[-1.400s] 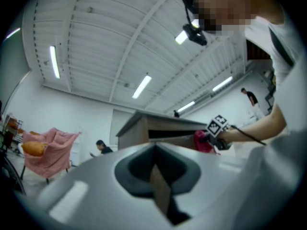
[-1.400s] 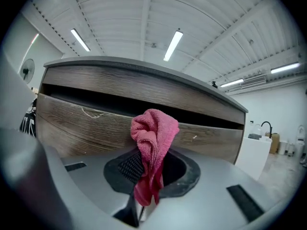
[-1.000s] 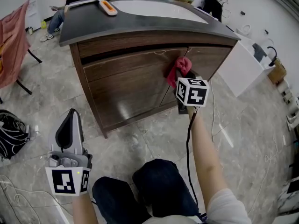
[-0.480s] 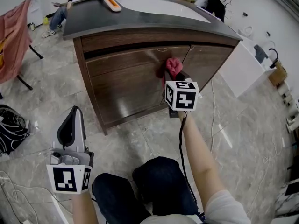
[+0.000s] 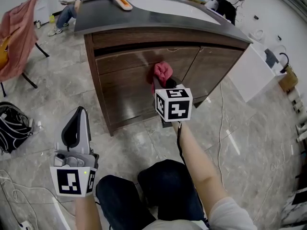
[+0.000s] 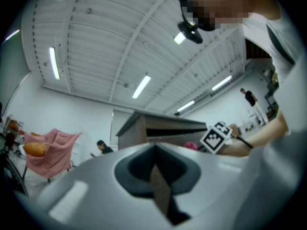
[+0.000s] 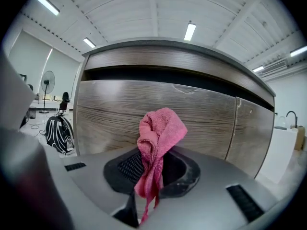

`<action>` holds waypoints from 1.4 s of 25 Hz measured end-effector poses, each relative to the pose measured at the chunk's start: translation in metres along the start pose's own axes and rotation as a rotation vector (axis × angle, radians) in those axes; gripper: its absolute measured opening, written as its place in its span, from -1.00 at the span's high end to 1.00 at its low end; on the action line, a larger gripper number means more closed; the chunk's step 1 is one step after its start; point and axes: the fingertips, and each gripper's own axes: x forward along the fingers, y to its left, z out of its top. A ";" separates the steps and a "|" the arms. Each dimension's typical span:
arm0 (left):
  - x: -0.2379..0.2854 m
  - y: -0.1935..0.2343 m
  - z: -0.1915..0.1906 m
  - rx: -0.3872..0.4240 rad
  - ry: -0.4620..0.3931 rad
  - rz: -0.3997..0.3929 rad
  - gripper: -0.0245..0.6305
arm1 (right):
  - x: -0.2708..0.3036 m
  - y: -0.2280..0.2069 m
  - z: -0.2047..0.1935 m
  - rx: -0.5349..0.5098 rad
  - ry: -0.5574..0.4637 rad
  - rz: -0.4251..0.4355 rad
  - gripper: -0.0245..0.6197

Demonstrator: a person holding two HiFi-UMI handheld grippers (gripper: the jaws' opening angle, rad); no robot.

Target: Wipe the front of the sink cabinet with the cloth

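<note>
Since a second ago the right claw [image 5: 166, 83] has slid left along the front of the cabinet [image 5: 122, 87], from about the seam by the right-hand door over onto the wide left panel, roughly mid-height. It's clamped tight on the pink cloth [image 7: 160, 128], which sticks out past the tips as a bunched wad and looks like it's right up against the wood, though I can't swear it's actually touching. The left claw [image 5: 79, 116] is closed with nothing in it, just hanging low by the knee, well away from the cabinet and not helping. So I'd say the wiping is properly under way but nowhere near finished. Only one sideways pass is what I can vouch for, and the wood doesn't show what's clean. My guess is the lower part of the left panel, the right-hand door [image 5: 211, 66] and the top strip under the table [image 5: 192, 25] all still need doing.
</note>
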 end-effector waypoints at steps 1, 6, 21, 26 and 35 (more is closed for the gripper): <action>-0.001 0.000 0.000 0.002 0.001 0.001 0.91 | 0.000 0.008 0.001 -0.002 -0.002 0.012 0.72; -0.007 0.000 0.003 0.004 0.003 0.004 0.91 | 0.000 0.045 0.003 -0.029 -0.005 0.068 0.72; -0.026 0.010 0.003 0.006 0.017 0.038 0.91 | 0.002 0.136 0.007 -0.068 -0.019 0.200 0.72; -0.035 0.015 0.004 0.014 0.023 0.057 0.91 | 0.001 0.172 0.011 -0.109 -0.032 0.266 0.72; -0.045 0.025 0.003 0.024 0.037 0.091 0.91 | 0.001 0.195 0.015 -0.078 -0.054 0.330 0.72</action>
